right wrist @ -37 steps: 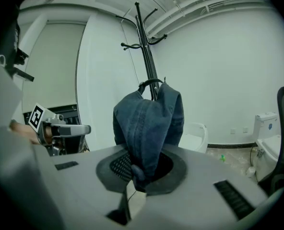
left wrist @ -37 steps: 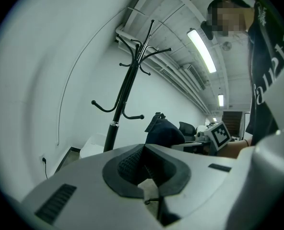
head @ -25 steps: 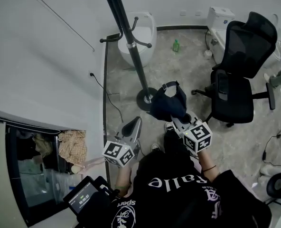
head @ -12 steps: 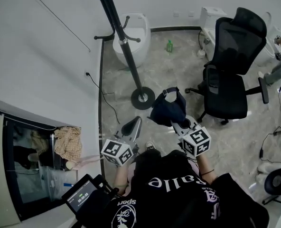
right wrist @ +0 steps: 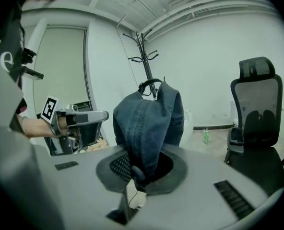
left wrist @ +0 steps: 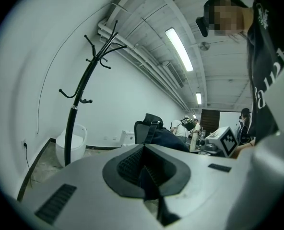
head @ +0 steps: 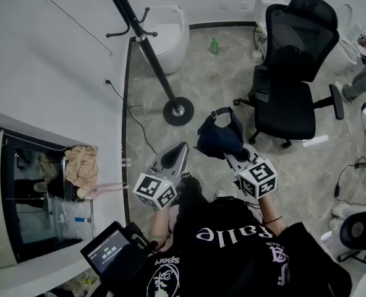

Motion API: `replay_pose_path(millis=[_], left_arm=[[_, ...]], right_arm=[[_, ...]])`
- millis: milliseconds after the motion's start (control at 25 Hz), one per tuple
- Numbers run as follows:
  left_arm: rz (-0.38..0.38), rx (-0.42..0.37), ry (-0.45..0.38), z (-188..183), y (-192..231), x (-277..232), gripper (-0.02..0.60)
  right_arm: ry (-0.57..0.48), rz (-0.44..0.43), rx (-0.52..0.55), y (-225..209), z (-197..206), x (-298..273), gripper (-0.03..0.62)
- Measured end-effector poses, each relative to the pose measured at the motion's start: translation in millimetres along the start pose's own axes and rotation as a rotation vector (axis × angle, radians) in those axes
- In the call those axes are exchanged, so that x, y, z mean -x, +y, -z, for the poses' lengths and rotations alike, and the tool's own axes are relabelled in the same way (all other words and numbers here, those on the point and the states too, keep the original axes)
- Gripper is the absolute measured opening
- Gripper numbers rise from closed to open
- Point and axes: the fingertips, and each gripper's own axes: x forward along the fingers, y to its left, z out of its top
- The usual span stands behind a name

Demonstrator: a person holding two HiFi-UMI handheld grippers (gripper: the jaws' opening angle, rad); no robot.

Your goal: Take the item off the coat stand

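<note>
With the right gripper clamped on just a fold of the denim cap, held well clear of the coat stand, a swing could slip it free; the left gripper is closed, empty.

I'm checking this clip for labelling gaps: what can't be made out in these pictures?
Coat stand: top cut off by the head view's upper edge.
Right gripper: where its fingers meet is covered by the denim cap, right gripper view.
Green bottle: label too small, head view.
</note>
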Motion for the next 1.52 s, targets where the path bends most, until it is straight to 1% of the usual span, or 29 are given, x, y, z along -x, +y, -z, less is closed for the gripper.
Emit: replay_pose_path(millis=[160,320,440,640,880,1040,1240,1320,1520], left_arm=[[-0.003,0.006,0.024,24,-40,2,0.003],[-0.021,0.003,0.039,46,-66,15,0.003],[-0.038,-0.004,0.043,56,-80,29,0.003],[-0.069,-0.018,0.066,63,-90,46,0.003],[-0.088,-0.01,0.059,62,-85,71,0.003],[-0.081,-0.005,0.048,61,-79,79,0.003],[-0.073,-0.025,0.065,64,-74,97,0.003],[-0.076,-0.026,0.064,64,-66,107,0.003],[-0.091,-0.022,0.043,59,-40,139,0.003]], right_arm=[[0.001,-0.01,-0.011,-1,20,41,0.037],[0.02,-0.036,-0.029,7,45,68,0.037],[0.033,-0.061,-0.035,16,59,79,0.037],[0.042,-0.096,-0.037,28,65,82,0.037],[0.041,-0.127,-0.02,56,66,74,0.037],[0.078,-0.138,-0.017,73,68,69,0.037],[0.061,-0.118,-0.026,87,66,68,0.037],[0.062,-0.113,-0.034,96,66,63,0.037],[0.07,-0.134,-0.016,136,65,43,0.037]])
